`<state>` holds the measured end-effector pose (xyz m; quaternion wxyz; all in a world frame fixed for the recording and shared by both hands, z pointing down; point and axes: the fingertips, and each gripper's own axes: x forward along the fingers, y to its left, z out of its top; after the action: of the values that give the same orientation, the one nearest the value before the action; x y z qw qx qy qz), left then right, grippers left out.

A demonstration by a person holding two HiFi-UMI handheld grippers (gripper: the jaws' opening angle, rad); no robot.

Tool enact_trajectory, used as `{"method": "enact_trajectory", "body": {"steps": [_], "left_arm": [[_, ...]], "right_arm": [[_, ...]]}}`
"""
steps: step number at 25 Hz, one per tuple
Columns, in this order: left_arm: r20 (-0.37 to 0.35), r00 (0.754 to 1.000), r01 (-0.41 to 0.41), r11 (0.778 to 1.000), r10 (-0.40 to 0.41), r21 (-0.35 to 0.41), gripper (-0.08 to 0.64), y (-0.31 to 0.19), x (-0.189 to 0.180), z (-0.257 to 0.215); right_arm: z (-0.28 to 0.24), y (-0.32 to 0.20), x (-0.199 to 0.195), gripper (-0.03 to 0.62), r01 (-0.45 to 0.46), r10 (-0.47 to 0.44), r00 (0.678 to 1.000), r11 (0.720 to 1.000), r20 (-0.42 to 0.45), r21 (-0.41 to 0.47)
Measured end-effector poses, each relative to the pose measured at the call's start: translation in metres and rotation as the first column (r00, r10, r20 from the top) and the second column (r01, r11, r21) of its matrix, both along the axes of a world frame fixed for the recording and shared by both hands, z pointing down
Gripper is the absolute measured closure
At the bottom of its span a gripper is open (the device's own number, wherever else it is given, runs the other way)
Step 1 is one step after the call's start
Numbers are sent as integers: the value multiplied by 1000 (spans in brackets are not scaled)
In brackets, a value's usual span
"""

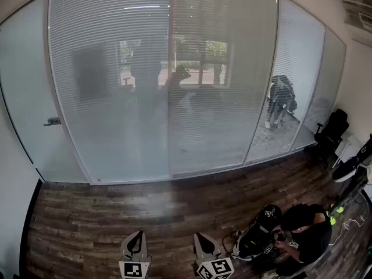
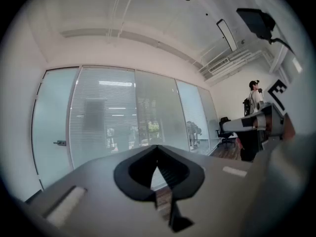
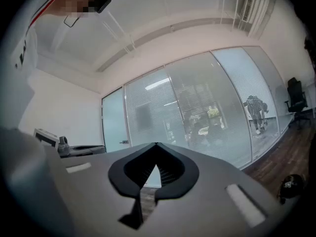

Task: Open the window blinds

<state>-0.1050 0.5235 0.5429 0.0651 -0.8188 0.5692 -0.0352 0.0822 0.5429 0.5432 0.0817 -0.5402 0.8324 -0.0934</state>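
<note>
The window blinds (image 1: 145,86) hang behind a wide glass wall across the room, their thin horizontal slats down, with dim shapes showing through. They also appear ahead in the left gripper view (image 2: 103,117) and the right gripper view (image 3: 163,112). My left gripper (image 1: 135,235) and right gripper (image 1: 199,236) sit side by side at the bottom edge of the head view, far from the glass, above the wood floor. Both point level at the wall. The left gripper's (image 2: 157,147) jaws meet at the tip with nothing between them, and so do the right gripper's (image 3: 156,144).
A frosted door with a handle (image 1: 52,121) stands left of the blinds. At the lower right a person (image 1: 305,231) crouches over a black bag (image 1: 258,237). A black office chair (image 1: 331,129) stands by the right wall. A desk with equipment (image 3: 74,149) lies to the left.
</note>
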Motion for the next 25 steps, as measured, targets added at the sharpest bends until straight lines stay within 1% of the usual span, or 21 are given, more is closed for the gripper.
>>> {"method": "enact_trajectory", "body": {"steps": [5,12,19,22,25], "left_arm": [[-15,1000,-3,1000,3,-8,560,2,12,1],[5,1000,-17,1000,17,-20,560,-2,21,7],[8,1000,-27,999,28,-30,560,-8,31,11],[-5,999,-36,999,36,-32,560,-10,36,11],[-1,999,-40,998,40,-38,560,-13,41,13]], "right_arm": [[5,0,10,594,0,0,1000,1000,8,-14],[12,-2,21,594,-18,19,1000,999,19,-30],[7,-1,30,592,-11,11,999,1000,40,-6],[12,-5,34,592,-16,16,999,1000,39,-18],[17,-8,38,592,-15,17,999,999,46,-36]]}}
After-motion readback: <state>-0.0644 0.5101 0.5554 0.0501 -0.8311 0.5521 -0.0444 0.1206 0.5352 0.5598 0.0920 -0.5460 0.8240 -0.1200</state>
